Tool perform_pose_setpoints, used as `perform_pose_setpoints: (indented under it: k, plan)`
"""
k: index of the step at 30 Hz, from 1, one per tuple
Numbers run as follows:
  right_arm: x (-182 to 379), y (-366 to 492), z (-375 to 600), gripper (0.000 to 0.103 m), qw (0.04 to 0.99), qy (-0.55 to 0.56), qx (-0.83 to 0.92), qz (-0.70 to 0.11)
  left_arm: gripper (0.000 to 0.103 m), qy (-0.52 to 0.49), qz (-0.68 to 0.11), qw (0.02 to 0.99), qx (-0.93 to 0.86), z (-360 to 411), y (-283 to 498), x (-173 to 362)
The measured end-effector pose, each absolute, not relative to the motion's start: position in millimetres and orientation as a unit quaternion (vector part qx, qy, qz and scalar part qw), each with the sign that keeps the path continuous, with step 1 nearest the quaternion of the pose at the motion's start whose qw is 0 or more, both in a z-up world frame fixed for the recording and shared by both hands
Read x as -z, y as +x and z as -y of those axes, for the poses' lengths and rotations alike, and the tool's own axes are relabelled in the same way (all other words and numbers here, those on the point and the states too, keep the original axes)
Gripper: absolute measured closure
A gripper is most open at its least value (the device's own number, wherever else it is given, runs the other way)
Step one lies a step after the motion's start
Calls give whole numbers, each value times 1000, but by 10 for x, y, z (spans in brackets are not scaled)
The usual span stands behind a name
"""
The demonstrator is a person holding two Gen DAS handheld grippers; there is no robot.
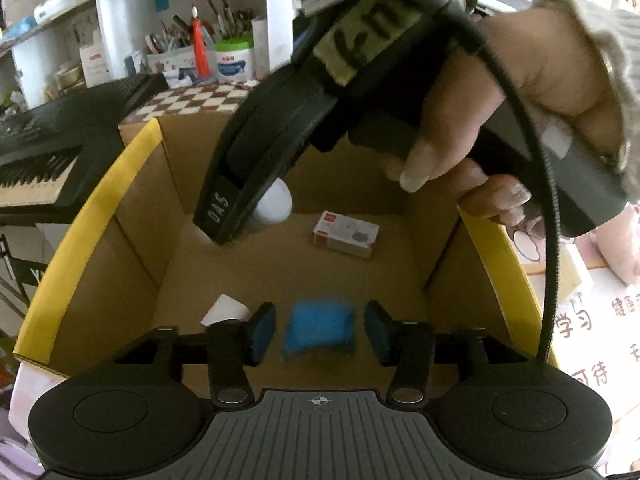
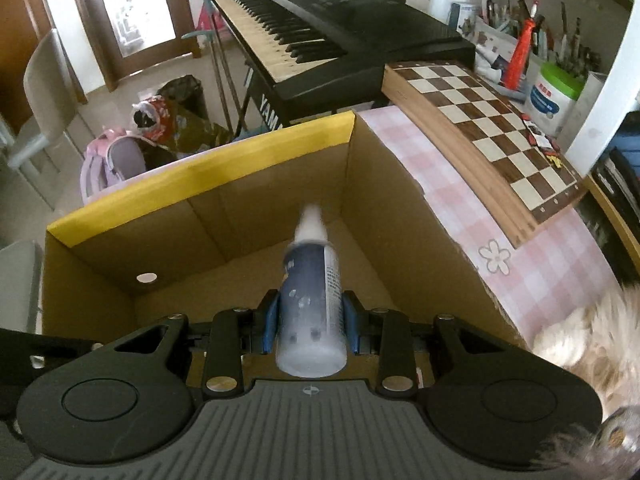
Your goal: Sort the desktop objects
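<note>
— What crowded the cardboard box (image 1: 132, 216)?
— My right gripper (image 2: 308, 320) clamped a bottle (image 2: 310, 296) above it; my left gripper (image 1: 318, 332) stood unclenched, a blue block (image 1: 318, 330) loose between its pads. A chessboard (image 2: 492, 120) lay behind the box.

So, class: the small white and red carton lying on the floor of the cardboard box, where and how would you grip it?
Grip the small carton across its two long sides, near the middle, coming straight down from above. It lies flat on the cardboard box floor with clear floor all round, so the top is open, and its narrow width looks likely to fit between the fingers.
</note>
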State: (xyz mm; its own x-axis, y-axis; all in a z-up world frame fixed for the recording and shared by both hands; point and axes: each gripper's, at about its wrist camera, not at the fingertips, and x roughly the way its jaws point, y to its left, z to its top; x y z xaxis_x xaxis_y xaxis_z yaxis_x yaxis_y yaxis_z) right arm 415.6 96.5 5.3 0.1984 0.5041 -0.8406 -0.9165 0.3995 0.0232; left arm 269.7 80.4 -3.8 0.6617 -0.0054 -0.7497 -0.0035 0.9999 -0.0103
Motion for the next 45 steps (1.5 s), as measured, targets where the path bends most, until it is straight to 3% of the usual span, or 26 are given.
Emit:
perform_pose_setpoints:
  k: [3, 5, 6, 10, 20, 45]
  plan:
    - [-49, 4154, -962, 73, 733, -255, -486, -402, 35, -11, -396, 918, -11, -830, 2652, -10]
    - [-83, 4156, -944, 63, 743, -249, -483, -391, 31, -17, -389, 921, -17, -841, 2617, -40]
    - [-109, 4157, -924, 55, 748, -246, -480, -386, 30, -20, -386, 922, -19, -844, 2599, -59]
    - [-205, 4147, -825, 51, 764, -223, -474, -377, 29, -32, -375, 926, -24, -870, 2550, -136]
    - [-377, 3966, -455, 50, 800, -170, -442, -369, 24, -13, -336, 941, -40, -806, 2276, -309]
    - [-768, 3062, 379, 50, 888, -66, -330, -313, 22, -12, -273, 961, -51, -955, 1385, -615]
